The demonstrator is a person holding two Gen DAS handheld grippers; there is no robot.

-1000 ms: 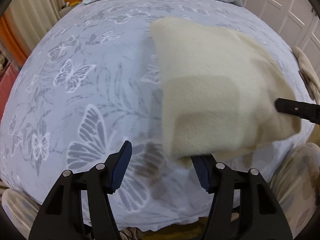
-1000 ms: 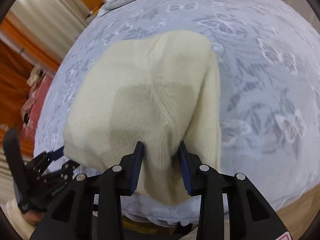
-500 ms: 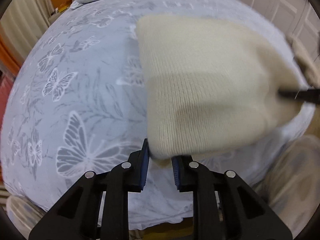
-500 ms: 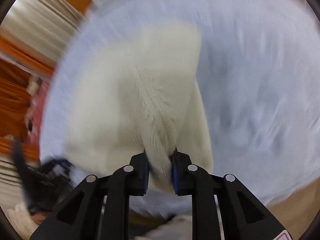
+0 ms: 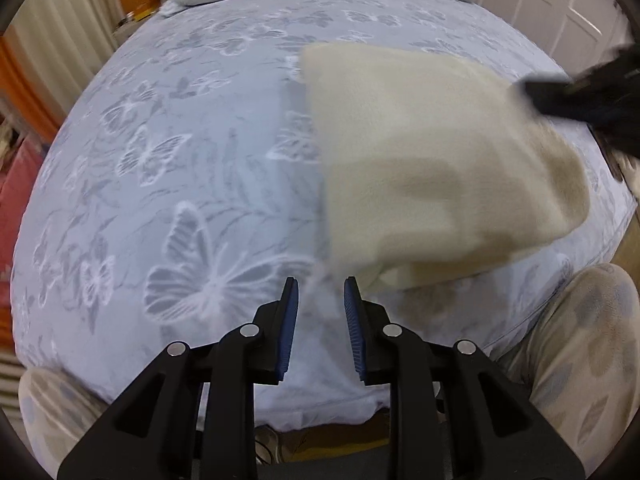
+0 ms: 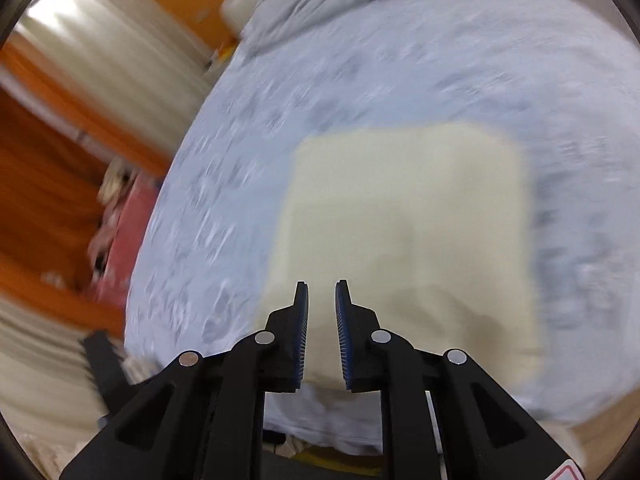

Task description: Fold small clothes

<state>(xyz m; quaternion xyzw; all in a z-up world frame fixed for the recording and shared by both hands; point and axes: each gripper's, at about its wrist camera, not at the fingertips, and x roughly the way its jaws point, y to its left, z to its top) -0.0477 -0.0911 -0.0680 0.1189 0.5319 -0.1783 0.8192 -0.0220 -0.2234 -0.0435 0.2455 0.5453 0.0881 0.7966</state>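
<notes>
Fingers of both grippers (image 5: 321, 294) (image 6: 322, 298) parted, empty; cream knit (image 5: 432, 168) just ahead on bedspread (image 5: 180, 160)

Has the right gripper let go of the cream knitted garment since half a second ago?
Yes. The right gripper now stands open and empty, drawn back above the cream knitted garment, which lies flat on the butterfly bedsheet.

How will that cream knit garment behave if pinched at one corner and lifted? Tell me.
The cream knit garment would likely droop and unfold: it lies limp in soft layers on the bedsheet. Probably light. Its fuzzy knit should grip the claw pads, not slip.
</notes>
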